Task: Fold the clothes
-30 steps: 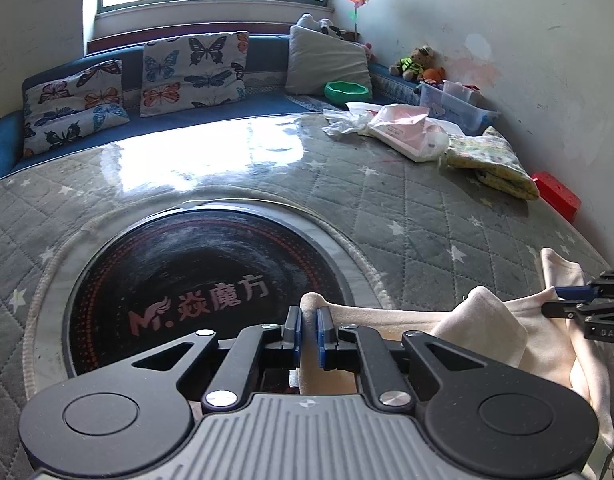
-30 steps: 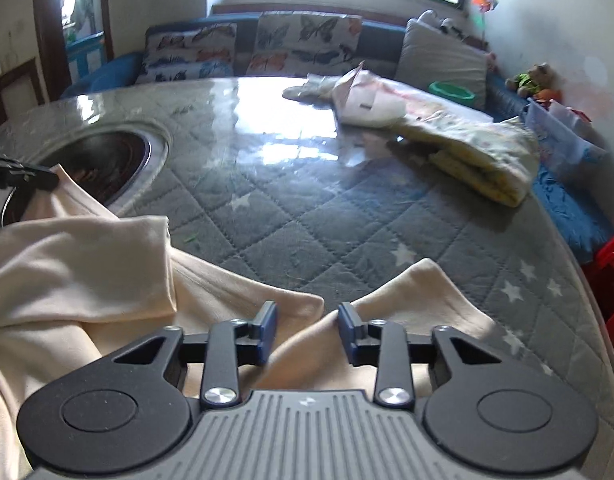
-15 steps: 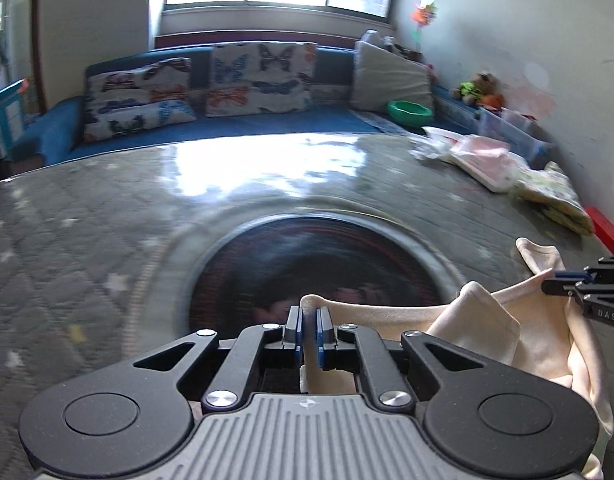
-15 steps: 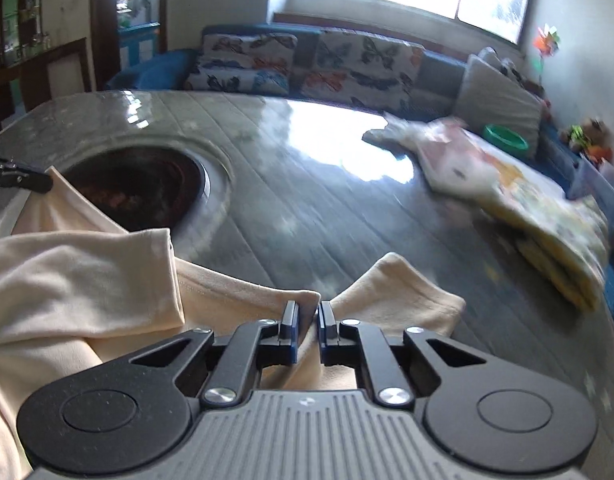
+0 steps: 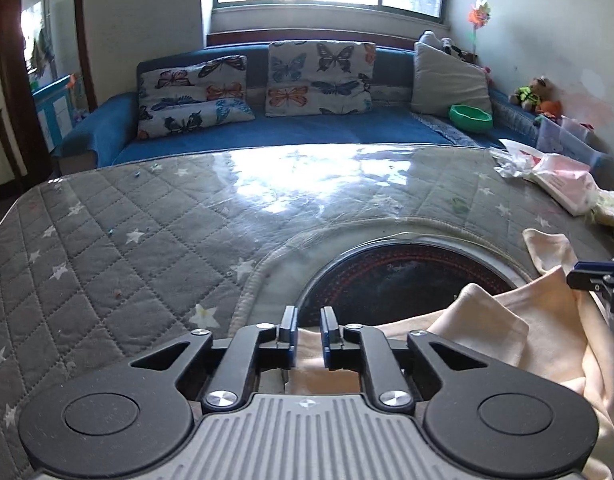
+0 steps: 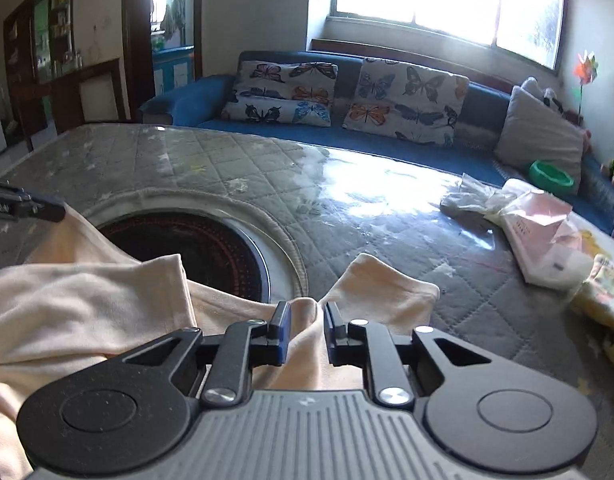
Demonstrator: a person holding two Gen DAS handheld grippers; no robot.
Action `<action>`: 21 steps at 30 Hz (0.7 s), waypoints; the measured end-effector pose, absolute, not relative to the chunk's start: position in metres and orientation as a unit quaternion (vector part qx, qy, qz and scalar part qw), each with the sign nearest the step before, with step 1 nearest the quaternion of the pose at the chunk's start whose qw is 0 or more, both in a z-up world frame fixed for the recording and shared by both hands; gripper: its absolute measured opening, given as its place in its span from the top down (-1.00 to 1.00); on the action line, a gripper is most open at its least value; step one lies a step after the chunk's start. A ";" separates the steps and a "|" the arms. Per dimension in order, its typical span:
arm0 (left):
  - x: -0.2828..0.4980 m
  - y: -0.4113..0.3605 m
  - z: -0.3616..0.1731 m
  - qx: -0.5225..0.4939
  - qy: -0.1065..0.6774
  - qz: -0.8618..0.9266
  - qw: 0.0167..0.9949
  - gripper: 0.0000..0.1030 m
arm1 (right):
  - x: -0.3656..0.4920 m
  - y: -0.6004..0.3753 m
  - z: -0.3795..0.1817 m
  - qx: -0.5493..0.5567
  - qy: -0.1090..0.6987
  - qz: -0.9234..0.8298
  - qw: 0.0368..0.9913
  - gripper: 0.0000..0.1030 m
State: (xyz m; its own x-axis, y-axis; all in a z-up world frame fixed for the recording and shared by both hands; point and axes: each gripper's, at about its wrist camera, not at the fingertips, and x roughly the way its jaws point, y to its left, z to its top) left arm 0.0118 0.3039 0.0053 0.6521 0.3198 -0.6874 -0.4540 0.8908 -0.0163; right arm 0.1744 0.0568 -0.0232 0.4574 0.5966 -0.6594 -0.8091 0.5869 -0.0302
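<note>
A cream garment [image 5: 507, 320] lies crumpled on the grey quilted table cover [image 5: 127, 240], partly over a round black cooktop [image 5: 407, 272]. My left gripper [image 5: 308, 320] has its jaws opening, and the garment's edge lies slack low between them, not pressed. In the right wrist view the same garment [image 6: 87, 296] bunches up between the jaws of my right gripper [image 6: 305, 316], which are also opening and no longer pinch it. Each gripper's tip shows at the edge of the other's view: the right gripper [image 5: 599, 280] and the left gripper [image 6: 23, 208].
Plastic bags with a pink garment [image 6: 539, 232] and a folded yellow patterned cloth [image 6: 603, 292] lie at the table's right side. Behind the table stands a blue sofa [image 5: 307, 132] with butterfly cushions [image 5: 319, 76] and a green bowl [image 5: 470, 117].
Both grippers have swung leftward over the table with the garment. The jaws, pinched on the cloth half a second ago, have parted on both sides.
</note>
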 end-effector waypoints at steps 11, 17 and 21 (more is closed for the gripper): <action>0.046 0.231 0.001 -0.055 0.383 0.077 0.919 0.47 | 0.214 0.030 -0.028 -0.119 0.341 0.366 0.858 0.68; 0.073 0.198 -0.022 -0.028 0.412 0.038 0.910 0.28 | 0.222 0.035 -0.026 -0.111 0.341 0.370 0.857 0.64; 0.080 0.193 -0.030 -0.008 0.417 0.049 0.907 0.28 | 0.227 0.041 -0.030 -0.112 0.347 0.368 0.855 0.59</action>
